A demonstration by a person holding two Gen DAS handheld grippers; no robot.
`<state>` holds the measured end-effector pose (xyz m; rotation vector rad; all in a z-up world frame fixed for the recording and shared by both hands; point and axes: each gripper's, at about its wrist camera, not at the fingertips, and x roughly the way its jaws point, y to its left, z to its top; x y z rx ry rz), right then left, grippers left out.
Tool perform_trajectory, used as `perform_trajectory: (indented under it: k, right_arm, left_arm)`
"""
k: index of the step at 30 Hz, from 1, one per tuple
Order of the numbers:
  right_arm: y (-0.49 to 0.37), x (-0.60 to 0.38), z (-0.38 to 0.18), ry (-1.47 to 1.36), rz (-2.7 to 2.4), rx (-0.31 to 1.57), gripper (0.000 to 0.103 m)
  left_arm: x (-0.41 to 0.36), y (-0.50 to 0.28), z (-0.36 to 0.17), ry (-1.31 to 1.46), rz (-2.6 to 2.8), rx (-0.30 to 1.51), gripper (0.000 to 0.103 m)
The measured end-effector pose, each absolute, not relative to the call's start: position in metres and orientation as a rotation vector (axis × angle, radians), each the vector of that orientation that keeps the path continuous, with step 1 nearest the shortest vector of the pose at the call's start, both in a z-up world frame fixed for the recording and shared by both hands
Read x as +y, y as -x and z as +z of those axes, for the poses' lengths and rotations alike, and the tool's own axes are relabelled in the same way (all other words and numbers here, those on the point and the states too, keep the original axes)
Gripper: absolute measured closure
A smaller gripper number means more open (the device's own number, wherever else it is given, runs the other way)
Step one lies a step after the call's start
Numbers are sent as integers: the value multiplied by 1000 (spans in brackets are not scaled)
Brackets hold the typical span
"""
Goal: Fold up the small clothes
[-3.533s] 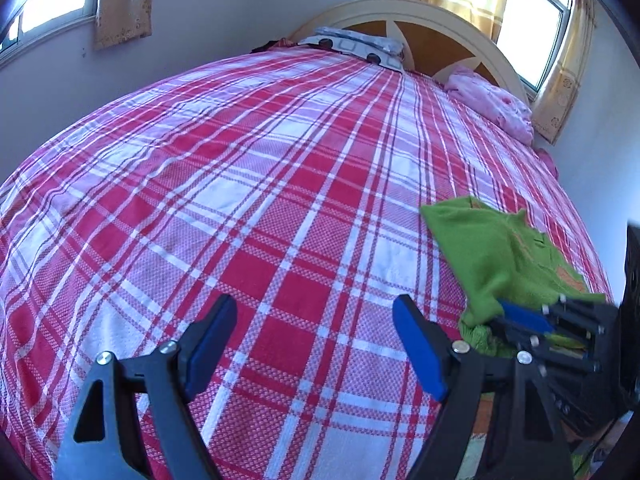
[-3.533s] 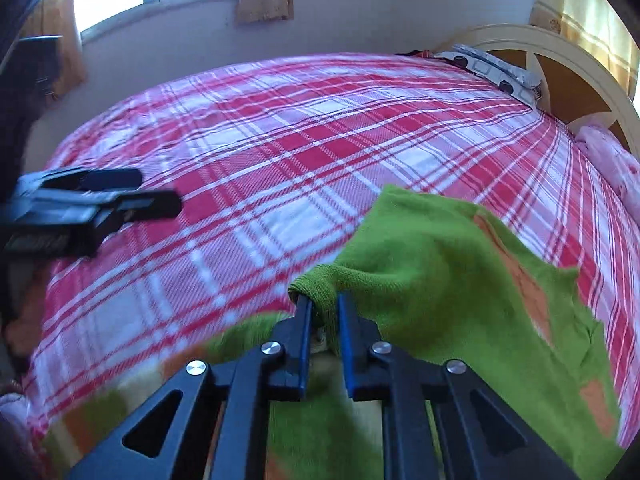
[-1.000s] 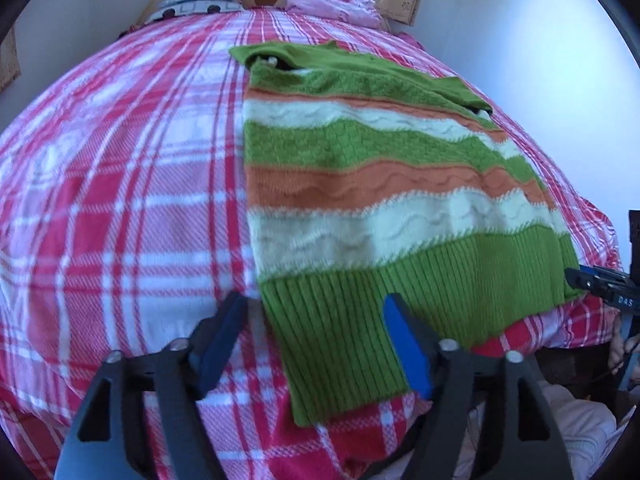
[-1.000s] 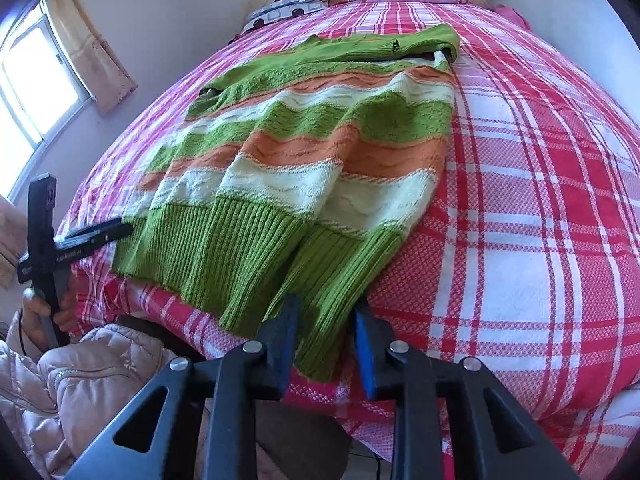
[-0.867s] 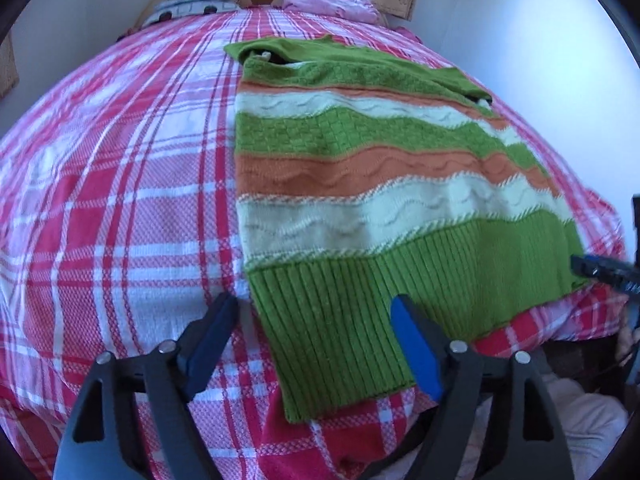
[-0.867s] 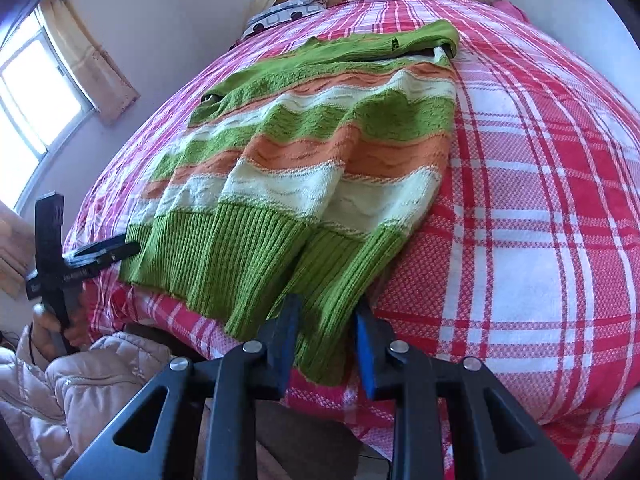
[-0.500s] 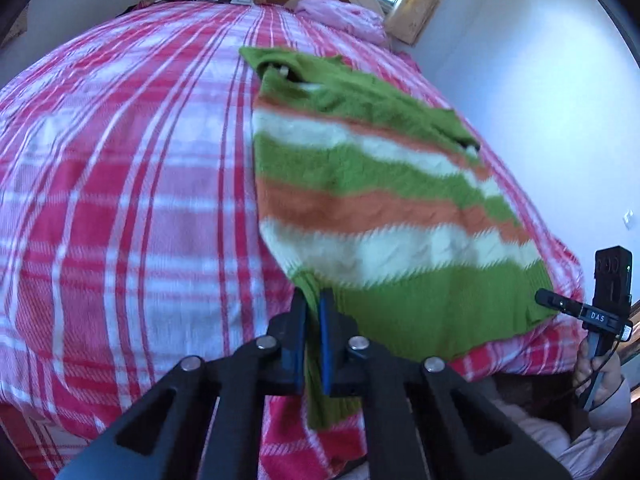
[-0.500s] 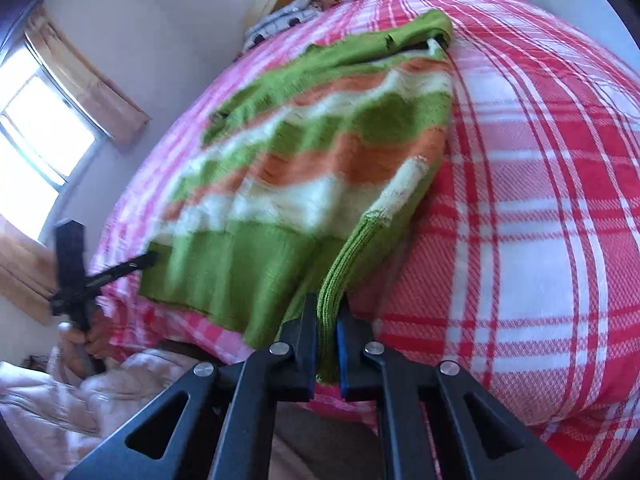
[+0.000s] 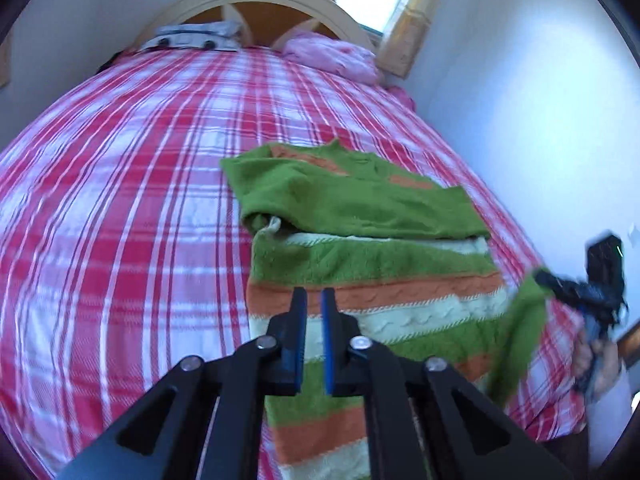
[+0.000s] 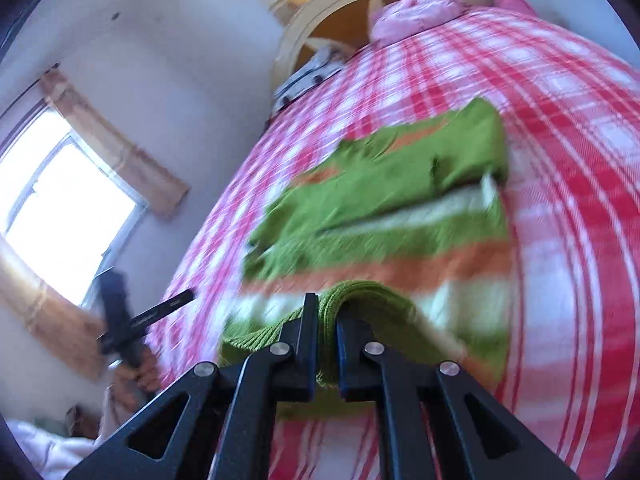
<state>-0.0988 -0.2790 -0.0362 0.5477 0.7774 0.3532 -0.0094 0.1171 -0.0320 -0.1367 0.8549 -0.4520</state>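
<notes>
A green, orange and cream striped sweater (image 9: pixel 360 208) lies on the red plaid bed (image 9: pixel 120 200), sleeves folded across its chest. My left gripper (image 9: pixel 314 300) hovers over its left side. The jaws are opening, a narrow gap shows between them, and the lifted striped fabric rises to them from below. My right gripper (image 10: pixel 326 308) is shut on the green ribbed hem (image 10: pixel 360 292), which arches up out of its jaws above the sweater (image 10: pixel 380 200). In the left wrist view the right gripper (image 9: pixel 560 280) holds that corner raised at the bed's right edge.
A cream headboard (image 9: pixel 260 0), a patterned pillow (image 9: pixel 192 36) and a pink bundle (image 9: pixel 332 56) stand at the far end. A white wall (image 9: pixel 520 120) runs close along the right side. A person's hand (image 9: pixel 596 360) and a window (image 10: pixel 52 208) are at the sides.
Both grippers closed on the sweater's bottom hem, then lifted it and carried it forward toward the collar. The lower part of the sweater has left the bed.
</notes>
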Motion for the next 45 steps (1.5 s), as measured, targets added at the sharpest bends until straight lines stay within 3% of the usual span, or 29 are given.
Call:
perform_trajectory:
  k: [2,3,4,6,10,16,24,30,31,33,34,35,39,45]
  right_arm:
    - [76,-282,-49,-558,314,799,96]
    - [66,-284,-57,-558,292,815,96]
    - [58,-285,-64,-556,274,827,96]
    - [43,-290,-82,-571,229,859,96]
    - [33,-301,-108,-627,178,883,96]
    - [38,-304,-110,-661,177,867,96]
    - [38,-299,-106,-638,175,860,95]
    - [52,-306,-78,-692,276,755,93]
    - [57,-308,-70,-698,292,727,87]
    - [71,-312,-52,-679,325,670,69]
    - [81,-313,-41,-633,300,636,49]
    - [87,-312,-34,-585,274,614,37]
    - [106,-317,-17,-471,247,576,35]
    - [87,-284,-30,-156,230,702,35]
  left_arm:
    - [119,8,-35,80,-451,871,61]
    - [122,11,-38,57,-443,868,41]
    - [127,17,-41,33,-442,854,32]
    - [135,24,-43,12,-456,844,31]
    - [157,46,-50,12,-506,841,7]
    - [175,73,-66,195,-621,838,6]
    - [120,96,-96,136,-645,895,13]
    - [88,105,-97,1,-606,813,81]
    - [85,105,-97,-7,-607,800,88]
    - [82,102,-97,-11,-601,794,88]
    - [84,100,-97,5,-601,796,88]
    - [85,98,-98,18,-600,797,88]
    - [94,91,-104,103,-603,822,88]
    - [86,88,-108,101,-598,851,86]
